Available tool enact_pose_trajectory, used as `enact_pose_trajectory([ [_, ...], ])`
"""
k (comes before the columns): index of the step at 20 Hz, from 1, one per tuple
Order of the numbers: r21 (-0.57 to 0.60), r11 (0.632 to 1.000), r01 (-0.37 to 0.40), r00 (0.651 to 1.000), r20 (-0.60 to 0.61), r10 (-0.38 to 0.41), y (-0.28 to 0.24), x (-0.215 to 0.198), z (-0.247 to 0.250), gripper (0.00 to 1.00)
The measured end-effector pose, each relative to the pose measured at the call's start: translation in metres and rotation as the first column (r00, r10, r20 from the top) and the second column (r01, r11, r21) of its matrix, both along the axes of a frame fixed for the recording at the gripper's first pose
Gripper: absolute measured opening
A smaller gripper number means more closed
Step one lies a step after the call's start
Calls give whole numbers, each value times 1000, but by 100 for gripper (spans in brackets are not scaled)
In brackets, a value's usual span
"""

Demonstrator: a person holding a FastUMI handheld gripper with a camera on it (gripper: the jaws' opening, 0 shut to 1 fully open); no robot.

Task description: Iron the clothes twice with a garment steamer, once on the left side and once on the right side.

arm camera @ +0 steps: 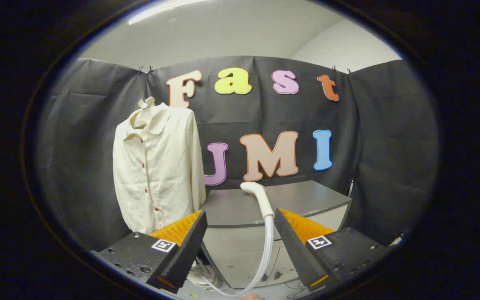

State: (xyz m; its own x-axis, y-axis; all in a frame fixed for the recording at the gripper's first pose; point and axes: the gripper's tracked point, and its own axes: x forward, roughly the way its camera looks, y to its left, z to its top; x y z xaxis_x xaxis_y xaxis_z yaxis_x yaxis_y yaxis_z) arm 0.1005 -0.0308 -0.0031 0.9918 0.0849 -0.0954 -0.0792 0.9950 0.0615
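Tool (240,225) spread wide, fingers gripping nothing, aimed at the white curved plastic steamer head (258,196) standing upright just ahead between them. Translucent hose (265,254) trailing down from that head toward a pale base unit (204,278) low by the left finger, probably parked there for an easy grab at the handle. Grey-topped surface with white cabinet front (306,200) behind. Cream button-front shirt (156,166) hung flat against the booth wall, beyond the left finger, well apart from the steamer, presumably so both sides can be reached.
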Motion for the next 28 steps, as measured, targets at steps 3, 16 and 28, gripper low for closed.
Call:
enact_pose_trajectory([
  [3,-13,1000,-2,1000,-17,2,-11,32,-6,99],
  [16,-6,999,-37,965,-259,34,-33,229,-6,96],
  [28,50,994,-98,775,-623,108,-20,330,-32,95],
])
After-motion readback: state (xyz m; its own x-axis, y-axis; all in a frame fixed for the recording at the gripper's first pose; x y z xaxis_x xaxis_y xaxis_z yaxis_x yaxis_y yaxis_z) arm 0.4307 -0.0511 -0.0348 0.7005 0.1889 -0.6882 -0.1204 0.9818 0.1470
